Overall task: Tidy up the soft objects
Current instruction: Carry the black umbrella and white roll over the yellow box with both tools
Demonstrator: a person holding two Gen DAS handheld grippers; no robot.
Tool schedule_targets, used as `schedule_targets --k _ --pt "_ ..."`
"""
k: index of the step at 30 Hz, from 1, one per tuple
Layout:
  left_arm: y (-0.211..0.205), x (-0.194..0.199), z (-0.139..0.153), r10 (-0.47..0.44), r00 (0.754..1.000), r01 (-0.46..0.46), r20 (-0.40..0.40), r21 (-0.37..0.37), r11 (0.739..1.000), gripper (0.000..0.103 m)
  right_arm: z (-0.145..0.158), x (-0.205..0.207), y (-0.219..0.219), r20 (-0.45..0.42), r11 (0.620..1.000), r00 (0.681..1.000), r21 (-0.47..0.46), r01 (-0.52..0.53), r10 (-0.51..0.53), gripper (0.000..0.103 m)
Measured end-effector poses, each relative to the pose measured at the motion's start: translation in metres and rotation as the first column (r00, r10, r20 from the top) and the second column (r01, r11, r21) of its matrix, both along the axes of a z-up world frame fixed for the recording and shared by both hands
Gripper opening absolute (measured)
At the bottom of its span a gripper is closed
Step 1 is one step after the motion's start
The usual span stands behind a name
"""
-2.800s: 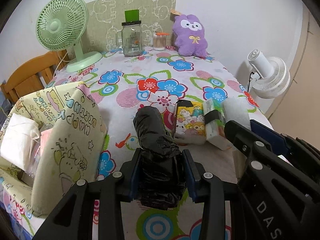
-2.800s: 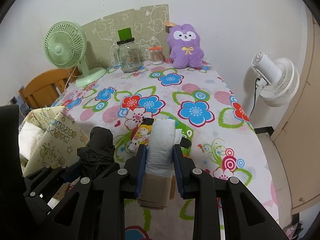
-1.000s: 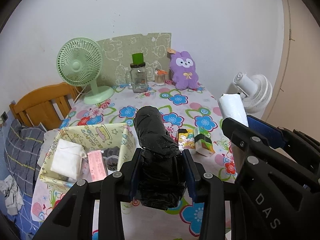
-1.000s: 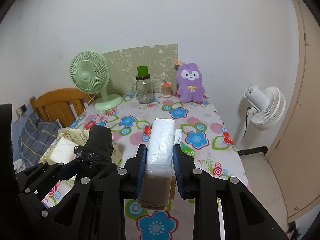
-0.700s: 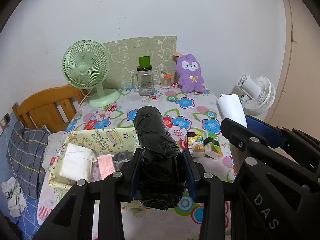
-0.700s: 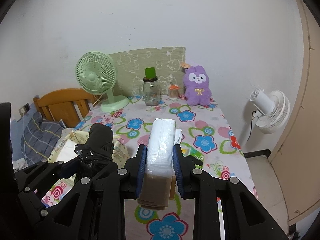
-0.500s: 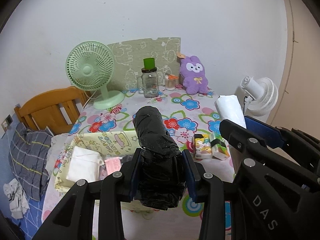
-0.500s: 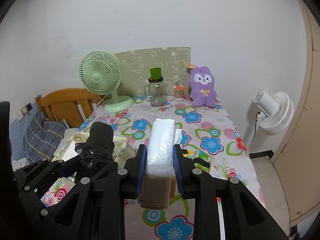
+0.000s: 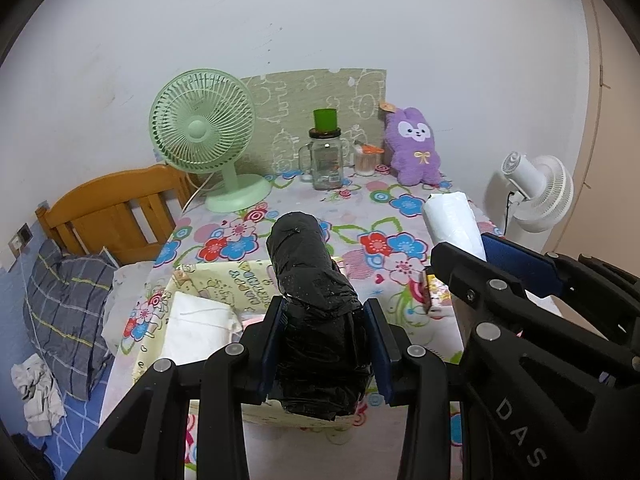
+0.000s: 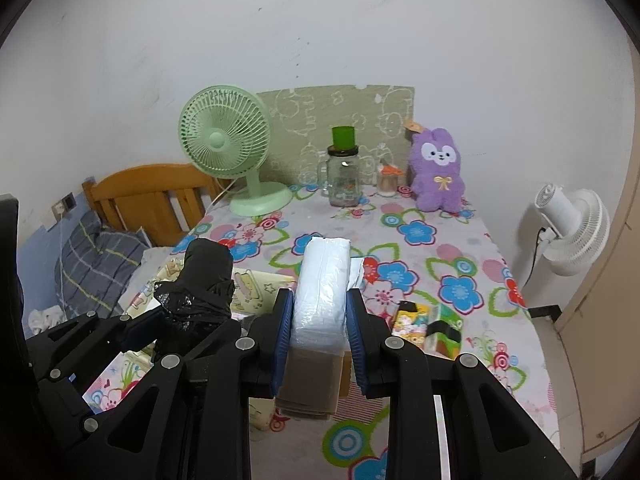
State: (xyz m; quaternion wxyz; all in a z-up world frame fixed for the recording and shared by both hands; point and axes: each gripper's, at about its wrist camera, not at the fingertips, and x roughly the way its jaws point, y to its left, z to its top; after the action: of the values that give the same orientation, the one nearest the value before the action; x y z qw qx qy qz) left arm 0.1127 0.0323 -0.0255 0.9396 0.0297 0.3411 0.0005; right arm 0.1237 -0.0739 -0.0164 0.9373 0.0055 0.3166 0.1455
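Observation:
My left gripper (image 9: 325, 344) is shut on a black plastic bag roll (image 9: 310, 280), held above the cream fabric storage box (image 9: 224, 280). The roll also shows in the right wrist view (image 10: 202, 284). My right gripper (image 10: 318, 344) is shut on a white plastic-wrapped tissue pack (image 10: 322, 284), held above the table; the pack also shows in the left wrist view (image 9: 452, 220). The box holds a white folded pack (image 9: 196, 328) and a pink item (image 9: 252, 322). Two small colourful tissue packs (image 10: 428, 322) lie on the floral tablecloth (image 10: 440, 248) to the right.
A green desk fan (image 9: 208, 136), a glass jar with green lid (image 9: 326, 156), a small cup (image 9: 366, 160) and a purple plush rabbit (image 9: 416, 148) stand at the table's far edge. A wooden chair (image 9: 112, 208) is left, a white floor fan (image 9: 536, 192) right.
Both grippers have risen and pulled back from the table with their loads still held. The box now lies under the left gripper, and the view has shifted left.

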Motion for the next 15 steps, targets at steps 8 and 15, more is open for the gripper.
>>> schedule_targets --k 8,15 --pt "0.020 0.011 -0.010 0.021 1.000 -0.021 -0.020 0.002 1.000 0.040 -0.010 0.013 0.022 -0.029 1.000 0.999 -0.002 -0.030 0.030 0.030" --pt "0.036 0.021 -0.020 0.043 0.998 -0.043 -0.040 0.003 0.999 0.040 -0.017 0.023 0.039 -0.042 0.998 0.997 -0.006 -0.057 0.057 0.030"
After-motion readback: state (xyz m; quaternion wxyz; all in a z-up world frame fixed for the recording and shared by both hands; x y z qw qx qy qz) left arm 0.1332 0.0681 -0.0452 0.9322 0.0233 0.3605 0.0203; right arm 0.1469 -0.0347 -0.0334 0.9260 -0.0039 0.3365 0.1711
